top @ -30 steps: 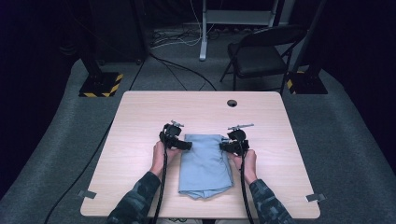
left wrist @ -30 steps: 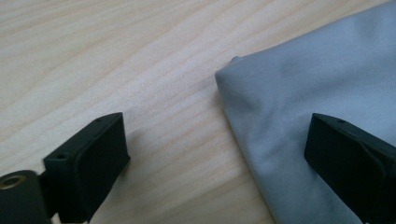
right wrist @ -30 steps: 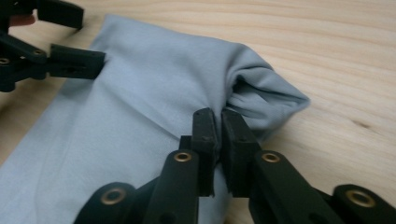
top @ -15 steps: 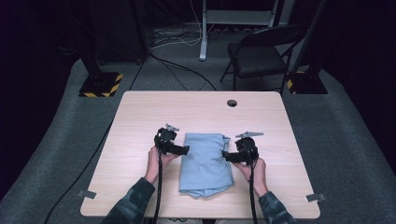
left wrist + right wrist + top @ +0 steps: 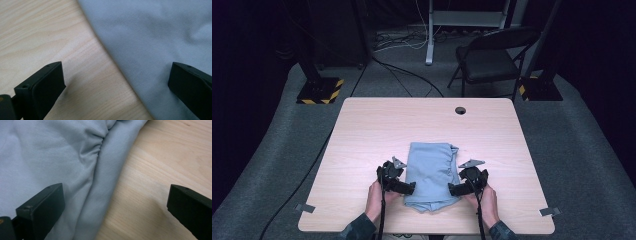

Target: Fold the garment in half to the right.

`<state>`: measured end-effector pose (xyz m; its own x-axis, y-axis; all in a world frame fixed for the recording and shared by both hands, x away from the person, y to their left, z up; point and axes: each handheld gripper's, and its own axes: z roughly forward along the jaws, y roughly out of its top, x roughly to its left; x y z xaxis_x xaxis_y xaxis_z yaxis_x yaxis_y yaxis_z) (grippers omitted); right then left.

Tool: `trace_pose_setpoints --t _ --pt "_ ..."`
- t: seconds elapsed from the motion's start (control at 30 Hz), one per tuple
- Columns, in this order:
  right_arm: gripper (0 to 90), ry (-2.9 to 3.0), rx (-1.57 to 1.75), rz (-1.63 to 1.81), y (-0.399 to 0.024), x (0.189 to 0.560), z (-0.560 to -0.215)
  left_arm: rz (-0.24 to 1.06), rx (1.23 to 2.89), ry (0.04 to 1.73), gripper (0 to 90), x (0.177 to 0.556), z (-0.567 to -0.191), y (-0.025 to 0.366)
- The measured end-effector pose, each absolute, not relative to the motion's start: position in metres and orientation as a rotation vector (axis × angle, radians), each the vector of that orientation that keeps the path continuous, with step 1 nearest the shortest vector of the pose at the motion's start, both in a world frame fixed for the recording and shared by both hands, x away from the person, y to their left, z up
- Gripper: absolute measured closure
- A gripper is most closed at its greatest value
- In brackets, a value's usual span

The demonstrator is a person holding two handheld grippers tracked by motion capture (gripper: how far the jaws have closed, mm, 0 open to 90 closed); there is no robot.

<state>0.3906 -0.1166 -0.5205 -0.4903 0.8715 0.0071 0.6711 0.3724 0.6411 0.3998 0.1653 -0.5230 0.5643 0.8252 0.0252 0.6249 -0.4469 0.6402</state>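
We saw the folded cloth (image 5: 430, 172) lying on the table (image 5: 362, 130) in the lower centre of the frame. The left gripper (image 5: 408, 188) sat at its lower-left edge, the right gripper (image 5: 454, 189) at its lower-right. A chair (image 5: 489, 57) stood behind the table, upper right.

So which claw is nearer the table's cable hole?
Right. The right claw sits at the cloth's right edge, almost straight below the hole; the left claw is at its left edge, farther across.

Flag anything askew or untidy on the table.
The folded blue cloth is slightly untidy: its far right corner is bunched into wrinkles, and its near edge flares unevenly. The table looks otherwise orderly.
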Motion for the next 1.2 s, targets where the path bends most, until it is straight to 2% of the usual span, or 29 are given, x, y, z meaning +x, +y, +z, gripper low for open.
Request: trace_pose_setpoints --t 0.83,1.03,1.2 --pt "0.5 2.254 1.317 0.816 -0.106 0.467 -0.519 0.414 2.17 1.219 0.2 0.477 -0.523 0.172" --pt "1.9 2.271 1.308 0.851 -0.107 0.467 -0.517 0.432 2.157 1.225 0.2 0.474 -0.517 0.177" --pt "2.2 2.25 1.311 0.921 -0.124 0.45 -0.511 0.479 2.111 1.216 0.2 0.45 -0.506 0.201"
